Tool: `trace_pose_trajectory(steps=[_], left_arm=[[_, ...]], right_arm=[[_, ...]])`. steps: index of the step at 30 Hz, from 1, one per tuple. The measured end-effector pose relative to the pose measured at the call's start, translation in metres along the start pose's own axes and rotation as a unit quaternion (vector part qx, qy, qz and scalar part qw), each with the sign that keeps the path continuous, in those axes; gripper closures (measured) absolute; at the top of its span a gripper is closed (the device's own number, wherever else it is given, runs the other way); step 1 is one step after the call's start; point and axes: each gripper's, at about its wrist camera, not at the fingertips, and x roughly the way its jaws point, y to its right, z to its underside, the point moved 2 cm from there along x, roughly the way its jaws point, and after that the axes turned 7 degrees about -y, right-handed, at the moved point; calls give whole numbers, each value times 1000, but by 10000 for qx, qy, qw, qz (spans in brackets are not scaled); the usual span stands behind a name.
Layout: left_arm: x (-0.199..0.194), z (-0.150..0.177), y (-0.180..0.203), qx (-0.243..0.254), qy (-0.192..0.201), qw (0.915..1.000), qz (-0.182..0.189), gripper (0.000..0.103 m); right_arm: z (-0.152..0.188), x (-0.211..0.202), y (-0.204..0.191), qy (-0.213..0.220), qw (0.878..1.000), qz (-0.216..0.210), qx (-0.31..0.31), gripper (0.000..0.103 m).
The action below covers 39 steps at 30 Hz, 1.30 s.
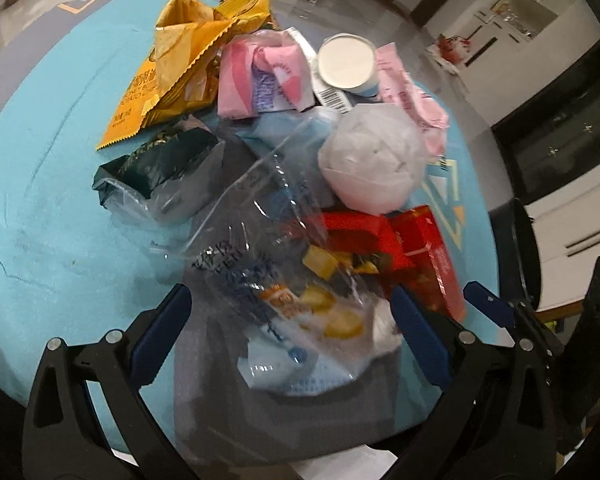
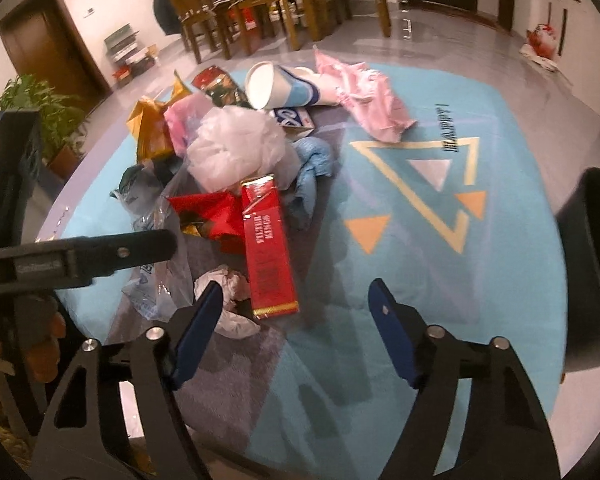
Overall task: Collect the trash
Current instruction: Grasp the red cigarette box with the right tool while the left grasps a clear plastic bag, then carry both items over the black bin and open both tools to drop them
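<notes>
It was a home's living and dining area: wooden dining chairs (image 2: 260, 4), a potted plant (image 2: 40, 120), wooden doors (image 2: 48, 48), white cabinets (image 1: 540, 20) and a turquoise rug (image 2: 420, 240).

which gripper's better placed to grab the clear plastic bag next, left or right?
Left, probably. The left gripper already has its open jaws on either side of the clear plastic bag. The right gripper is open over bare rug, with the bag off to its side.
</notes>
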Motion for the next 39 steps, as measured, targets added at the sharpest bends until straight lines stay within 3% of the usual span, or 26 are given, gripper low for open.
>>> trace_pose_trajectory(steps=[2, 3, 7, 9, 13, 14, 15, 22, 27, 33, 39], left_arm=[[4, -1, -1, -30, -43, 10000, -46, 18], [8, -1, -1, -40, -72, 9999, -118, 26], [12, -1, -6, -114, -73, 9998, -163, 39], [9, 0, -10, -110, -37, 9998, -135, 56], [0, 5, -17, -84, 33, 9999, -70, 67], [-3, 7, -18, -68, 50, 10000, -40, 78], [-8, 8, -19, -33, 78, 10000, -33, 80], [-56, 20, -16, 231, 563, 9981, -73, 84], [-96, 23, 13, 577, 1073, 9926, -3, 84], [-90, 10, 81, 1337, 1088, 9849, 173, 84], [-62, -3, 170, 2190, 852, 9698, 661, 83]], right_arm=[[-3, 7, 0, -57, 10000, -53, 7, 37], [-5, 13, -2, -101, 9999, -42, 21, 45], [-6, 20, 1, -169, 9998, -4, 115, 71], [-5, 18, 4, -126, 9998, 16, 148, 79], [-3, 10, 10, 40, 9995, 38, 307, 80], [-2, 7, 12, 73, 9993, 18, 360, 80], [-1, 4, 14, 122, 9991, 1, 414, 80], [1, -22, 29, 538, 9947, -273, 828, 80], [8, -50, 36, 949, 9901, -344, 978, 80], [14, -92, 71, 1568, 9771, 282, 1410, 80], [35, -130, 142, 2008, 9453, 818, 2437, 80]])
